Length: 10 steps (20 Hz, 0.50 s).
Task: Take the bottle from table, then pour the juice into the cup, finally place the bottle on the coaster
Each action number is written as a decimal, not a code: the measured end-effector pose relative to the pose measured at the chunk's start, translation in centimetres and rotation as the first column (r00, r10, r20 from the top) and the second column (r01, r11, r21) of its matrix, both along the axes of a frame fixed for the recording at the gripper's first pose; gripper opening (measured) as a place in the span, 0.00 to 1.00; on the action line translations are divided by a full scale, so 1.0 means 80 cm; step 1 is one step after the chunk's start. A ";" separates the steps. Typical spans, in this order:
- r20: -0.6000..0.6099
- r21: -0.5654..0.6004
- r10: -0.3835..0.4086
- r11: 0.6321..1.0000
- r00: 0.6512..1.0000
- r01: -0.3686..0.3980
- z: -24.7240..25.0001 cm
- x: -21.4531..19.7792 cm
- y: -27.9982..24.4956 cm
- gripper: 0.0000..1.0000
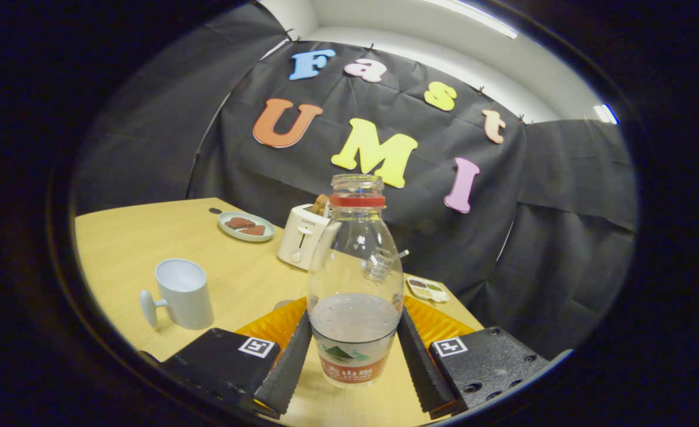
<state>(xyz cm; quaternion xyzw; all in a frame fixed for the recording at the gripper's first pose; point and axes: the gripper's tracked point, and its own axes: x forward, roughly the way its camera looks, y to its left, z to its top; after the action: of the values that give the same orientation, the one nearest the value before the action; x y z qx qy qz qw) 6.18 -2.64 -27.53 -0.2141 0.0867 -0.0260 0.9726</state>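
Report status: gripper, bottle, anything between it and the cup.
Gripper shut on bottle, both fingers pressing its lower sides. Bottle upright, uncapped, partly full. Cup ahead to the left, upright. Nothing between them.

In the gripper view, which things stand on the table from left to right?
Pale blue ceramic cup → blue plate → white toaster → clear plastic bottle, between the hand-held gripper fingers → small tray.

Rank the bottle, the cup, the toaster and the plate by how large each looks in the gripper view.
1. bottle, between the gripper fingers, nearest the camera, so its lead is partly nearness.
2. cup and toaster: look alike, unranked.
3. plate, farthest.
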 end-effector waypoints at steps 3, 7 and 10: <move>0.010 -0.063 0.006 0.998 1.000 -0.005 0.012 -0.001 0.000 0.82; 0.005 -0.196 0.006 0.981 1.000 -0.005 0.018 -0.001 0.000 0.82; -0.021 -0.277 0.001 0.961 1.000 -0.007 0.012 0.000 -0.003 0.82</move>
<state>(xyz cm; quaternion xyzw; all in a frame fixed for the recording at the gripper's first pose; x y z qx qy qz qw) 6.19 -2.88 -26.58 -0.3487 0.0921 -0.0339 0.9321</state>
